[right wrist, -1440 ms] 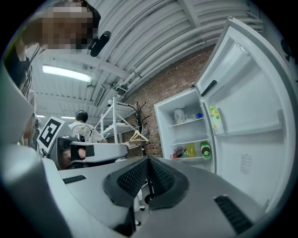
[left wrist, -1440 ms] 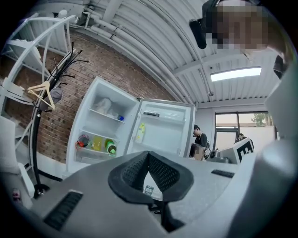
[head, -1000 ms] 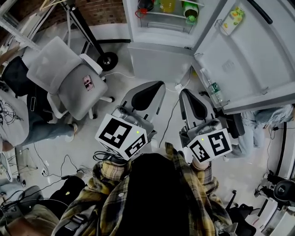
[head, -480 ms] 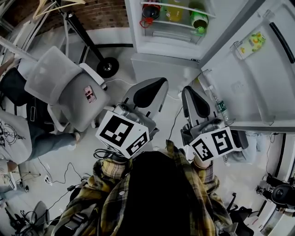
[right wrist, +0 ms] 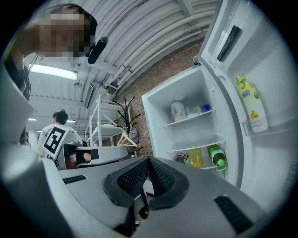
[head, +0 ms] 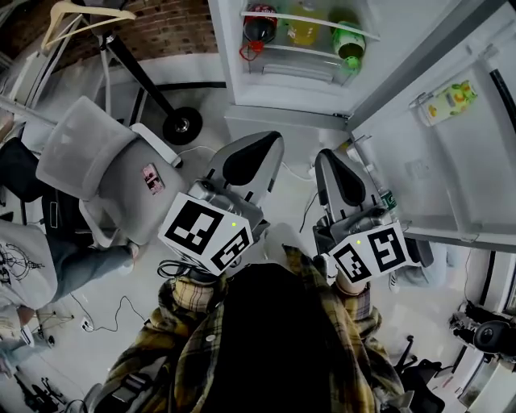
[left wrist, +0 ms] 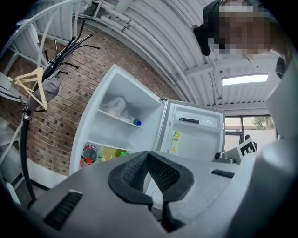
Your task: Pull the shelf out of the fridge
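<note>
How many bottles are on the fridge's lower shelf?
3: dark bottle at the left, yellow bottle in the middle, green bottle at the right; more may hide behind them.

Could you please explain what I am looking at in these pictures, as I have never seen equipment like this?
A person holds a two-jaw hand tool in each hand; there is no robot arm. The top-down picture comes from a camera on the person's head: it shows the left gripper and right gripper pointed at an open fridge with bottles inside. A grey chair stands to the left. The other two pictures come from cameras riding on each gripper, looking along its jaws. Both pairs of jaws are closed on nothing, and neither touches the fridge shelf yet.
</note>
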### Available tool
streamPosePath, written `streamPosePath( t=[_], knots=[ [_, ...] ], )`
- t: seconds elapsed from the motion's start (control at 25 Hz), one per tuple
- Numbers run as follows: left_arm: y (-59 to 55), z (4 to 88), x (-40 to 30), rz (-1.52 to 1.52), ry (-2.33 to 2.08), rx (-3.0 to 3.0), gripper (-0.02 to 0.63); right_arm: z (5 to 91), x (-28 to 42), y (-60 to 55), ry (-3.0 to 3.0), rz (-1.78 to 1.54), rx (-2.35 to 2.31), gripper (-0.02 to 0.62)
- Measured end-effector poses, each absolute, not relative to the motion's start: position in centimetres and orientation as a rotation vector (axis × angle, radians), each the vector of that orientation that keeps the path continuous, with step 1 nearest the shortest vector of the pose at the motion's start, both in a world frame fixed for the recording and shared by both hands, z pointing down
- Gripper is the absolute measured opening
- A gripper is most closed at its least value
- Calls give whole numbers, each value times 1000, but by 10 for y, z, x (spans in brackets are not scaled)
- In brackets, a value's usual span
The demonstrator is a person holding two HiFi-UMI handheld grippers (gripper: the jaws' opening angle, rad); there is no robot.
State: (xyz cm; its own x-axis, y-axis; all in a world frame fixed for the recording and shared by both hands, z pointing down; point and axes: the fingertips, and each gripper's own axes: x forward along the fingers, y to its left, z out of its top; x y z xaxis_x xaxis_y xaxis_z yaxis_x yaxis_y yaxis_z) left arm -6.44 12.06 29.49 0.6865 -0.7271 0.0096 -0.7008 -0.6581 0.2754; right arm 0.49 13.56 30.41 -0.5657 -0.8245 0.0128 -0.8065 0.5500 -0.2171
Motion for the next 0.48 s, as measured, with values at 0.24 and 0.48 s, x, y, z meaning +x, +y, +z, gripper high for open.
streamPosePath(
  t=[0.24,0.48],
  knots=[
    [84,299,-53,-136,-1141,2627,3,306,16,98,2687,-336,-1409,18],
    [42,297,-36,-146,-1154,2611,3,304,26,53,2717,-353,-1362,18]
  ],
)
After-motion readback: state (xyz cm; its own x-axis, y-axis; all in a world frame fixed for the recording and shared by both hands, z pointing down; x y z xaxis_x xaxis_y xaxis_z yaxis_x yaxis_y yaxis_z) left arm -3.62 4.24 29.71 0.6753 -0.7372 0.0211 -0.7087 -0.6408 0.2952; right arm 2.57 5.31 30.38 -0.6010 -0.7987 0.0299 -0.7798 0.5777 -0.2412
